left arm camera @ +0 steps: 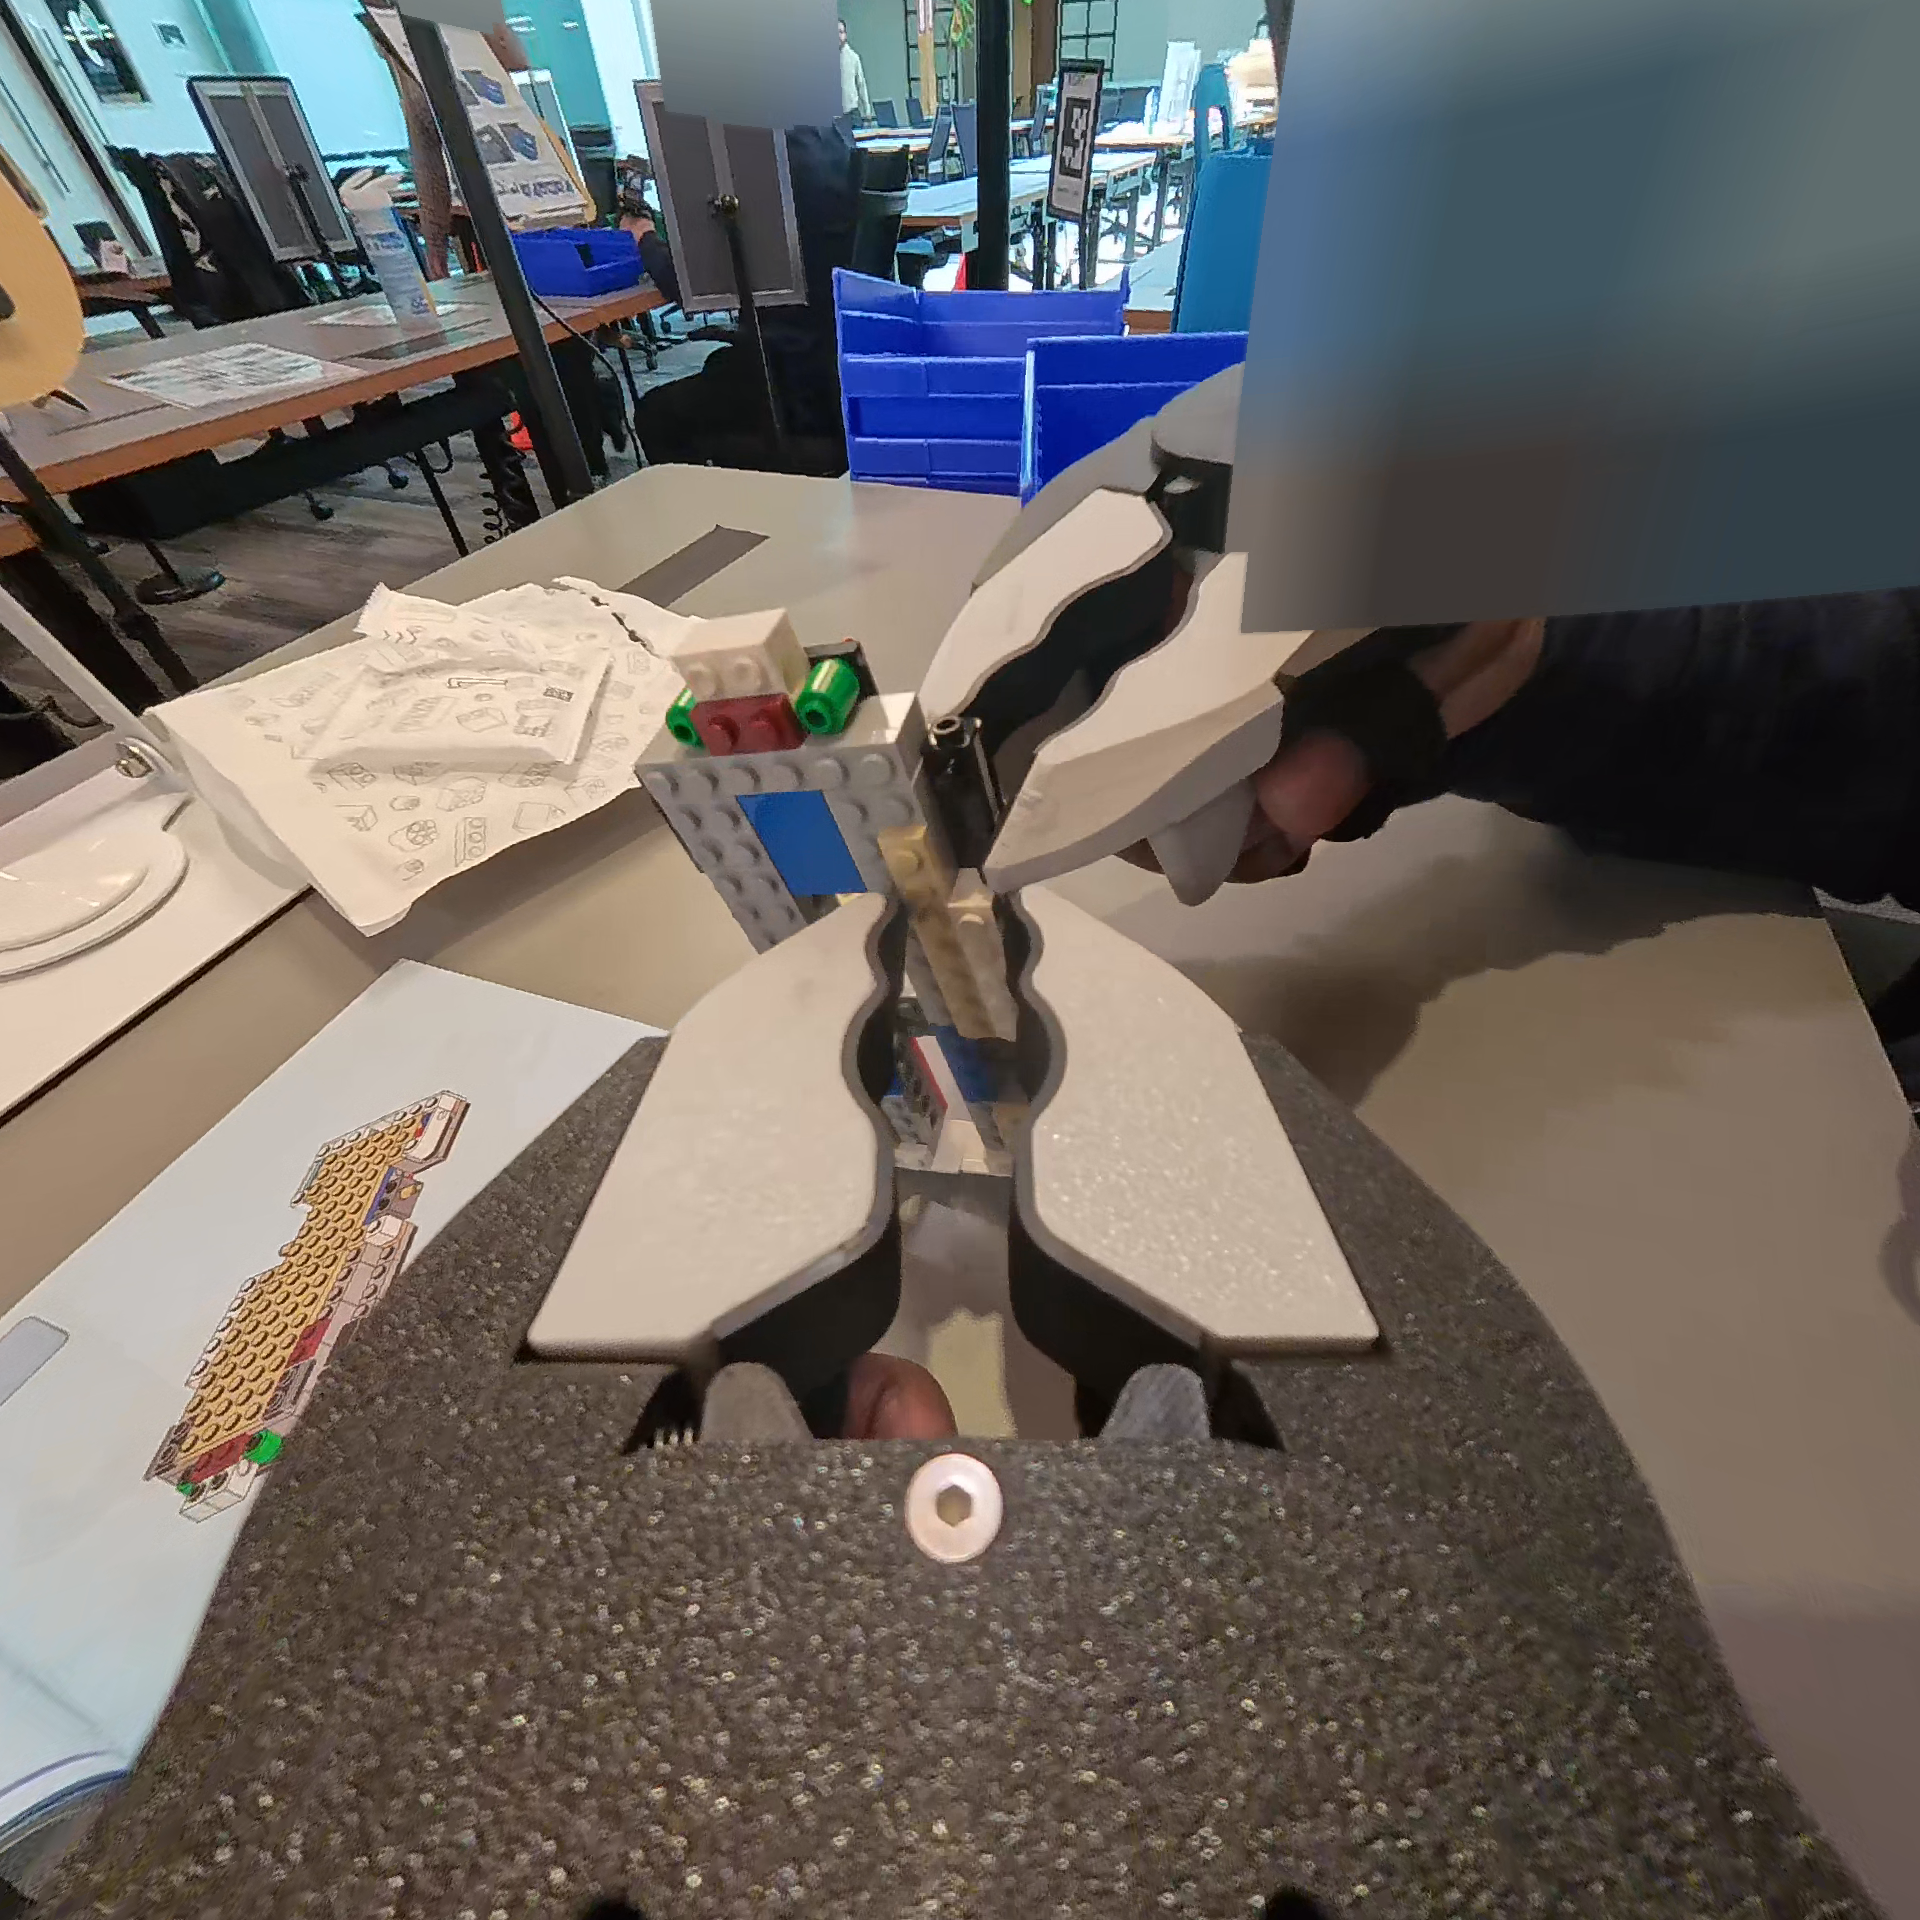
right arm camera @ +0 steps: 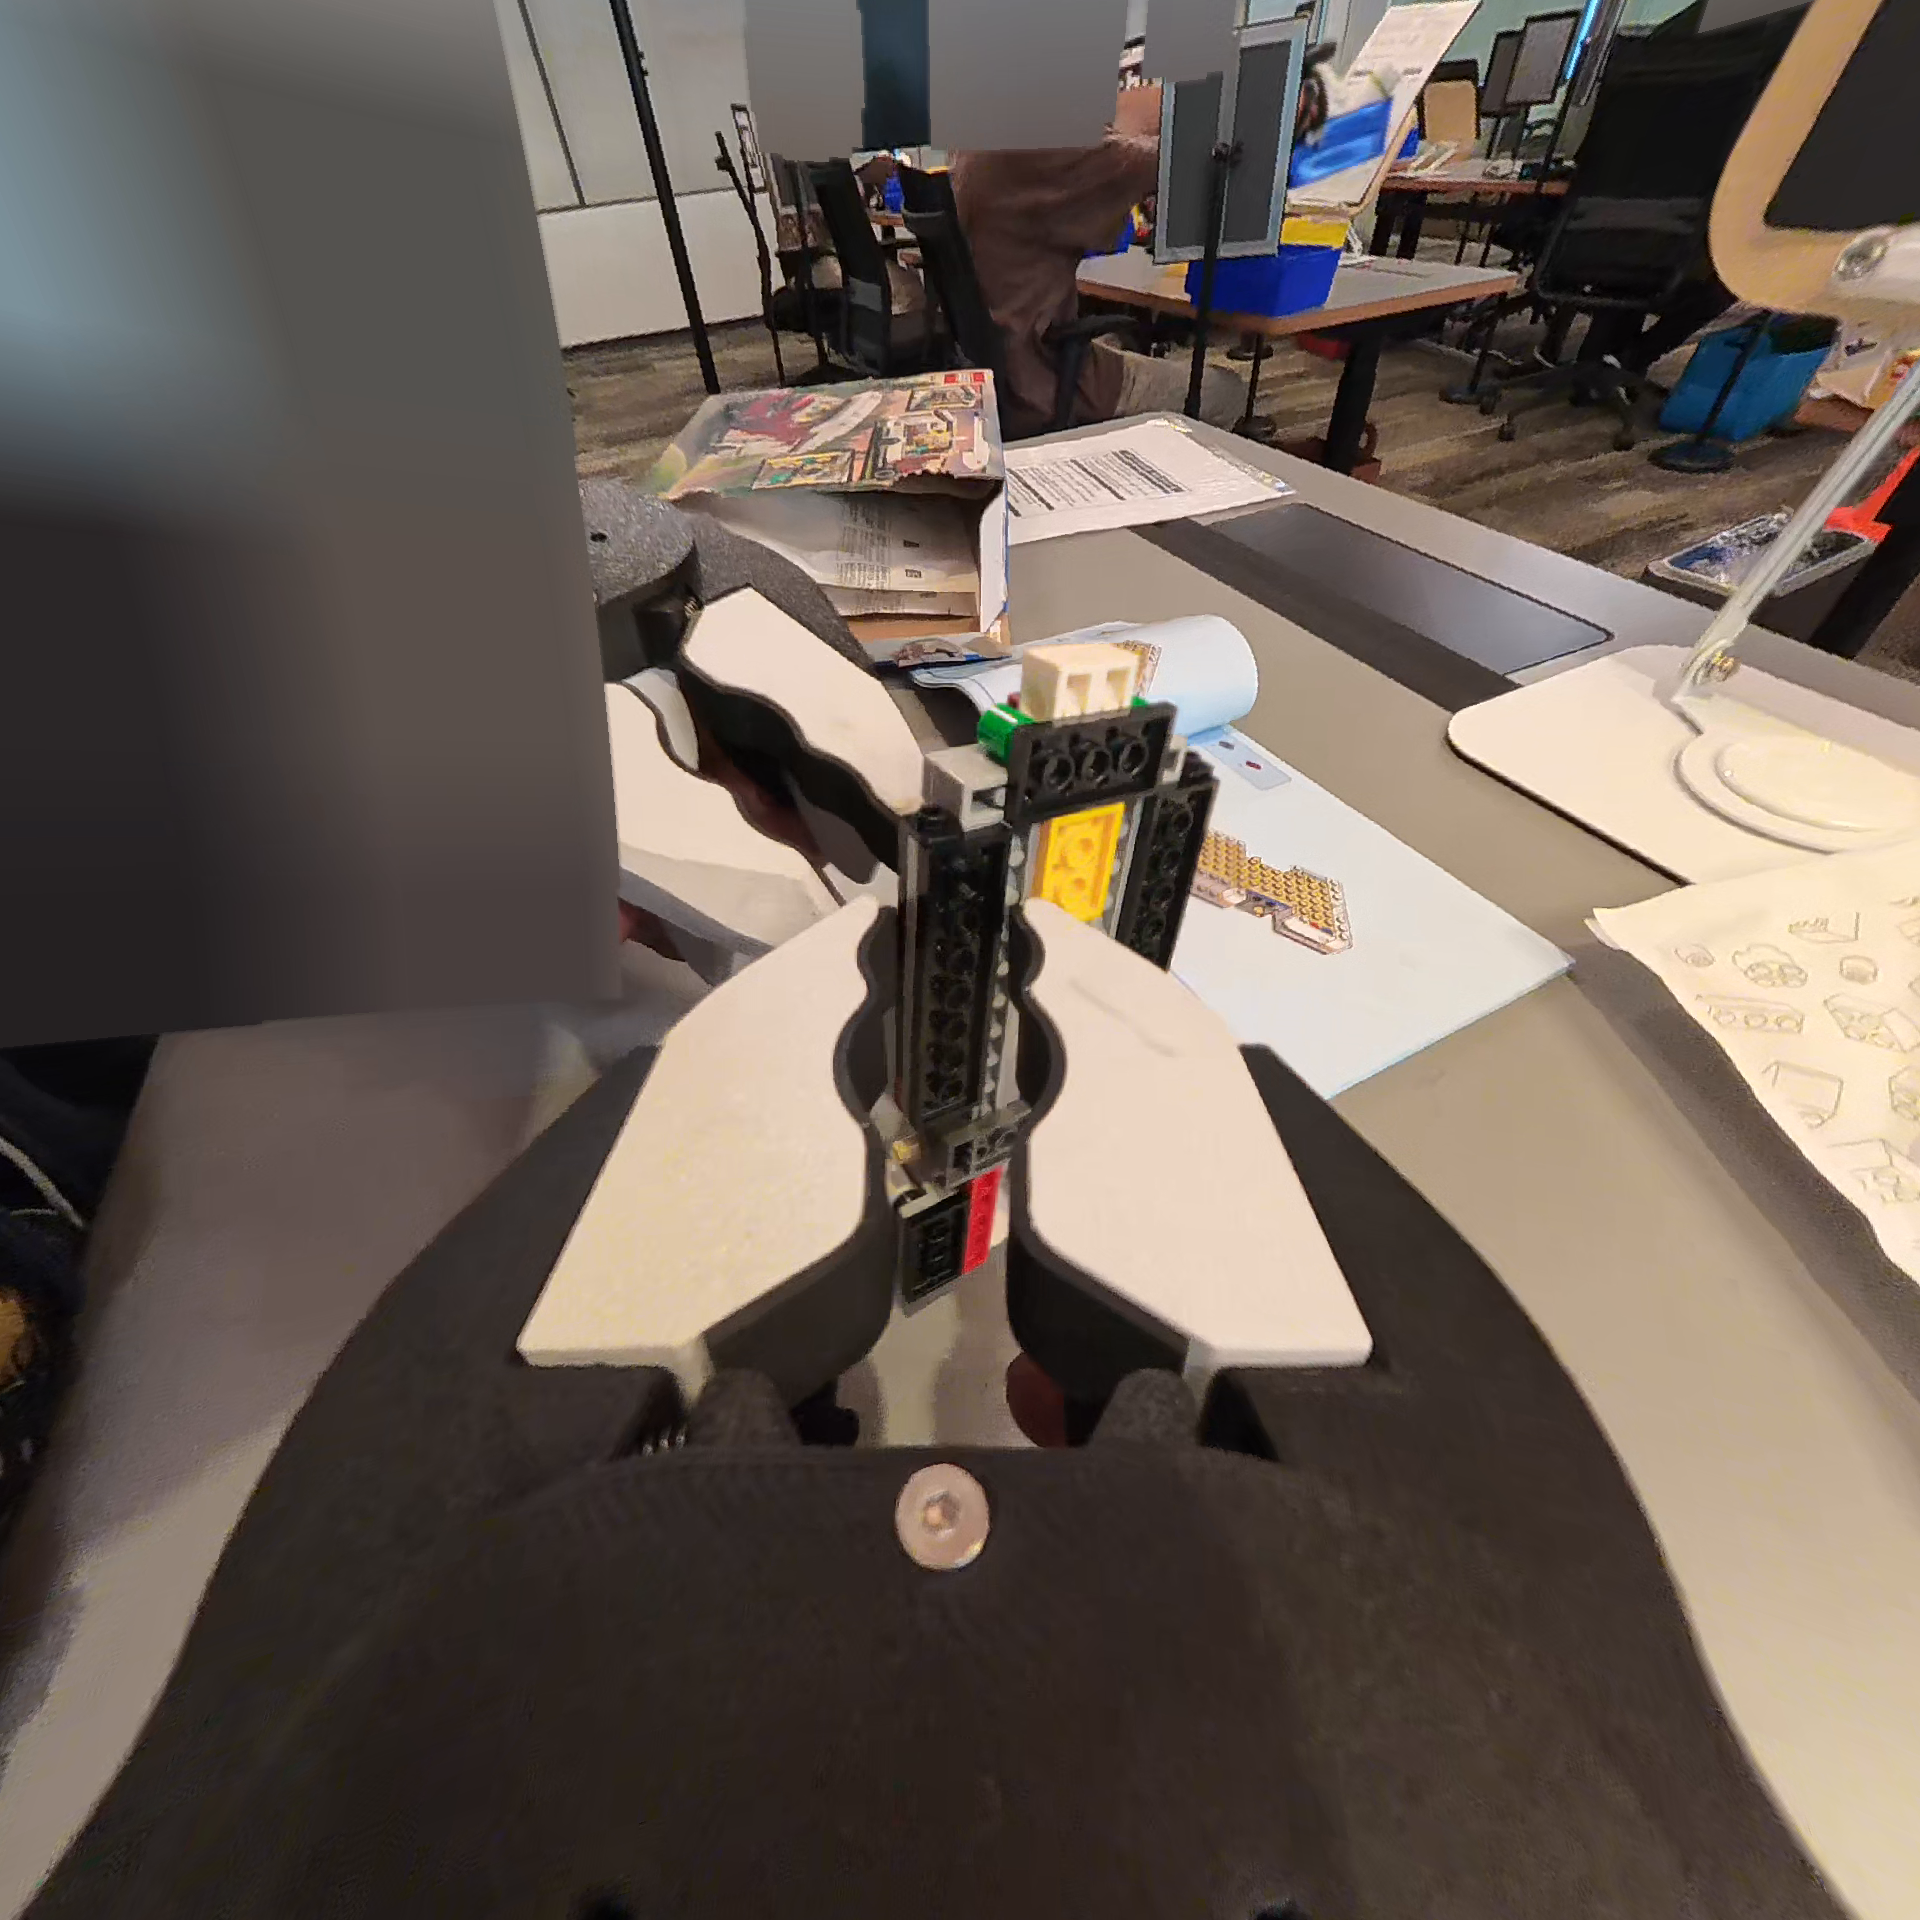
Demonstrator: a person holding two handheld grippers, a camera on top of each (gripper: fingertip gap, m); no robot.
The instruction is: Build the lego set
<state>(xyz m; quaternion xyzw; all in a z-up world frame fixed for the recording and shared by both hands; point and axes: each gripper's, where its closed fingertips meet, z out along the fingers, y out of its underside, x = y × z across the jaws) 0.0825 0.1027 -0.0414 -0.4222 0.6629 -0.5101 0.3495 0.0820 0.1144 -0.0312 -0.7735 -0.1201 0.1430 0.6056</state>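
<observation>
A brick model [left arm camera: 769, 821] of grey plates with a blue tile, topped by white, dark red and green pieces, is held up above the grey table [left arm camera: 1507, 1091]. My left gripper [left arm camera: 951, 914] is shut on a tan plate [left arm camera: 961, 977] on the model's near side. My right gripper [left arm camera: 961, 795] comes in from the right, closed around a black beam [left arm camera: 956, 790] on the model. In the right wrist view my right gripper [right arm camera: 951, 935] is shut on that long black beam [right arm camera: 945, 987]. A yellow brick [right arm camera: 1081, 862] shows behind it. The left gripper [right arm camera: 873, 847] is at the model's upper left.
An open instruction booklet [left arm camera: 260, 1299] lies at the left; it also shows in the right wrist view [right arm camera: 1351, 935]. Printed paper bags [left arm camera: 416, 769] and a white lamp base [left arm camera: 62, 894] lie beyond it. A cardboard box [right arm camera: 883, 488] and blue bins [left arm camera: 987, 395] stand at the table's far side.
</observation>
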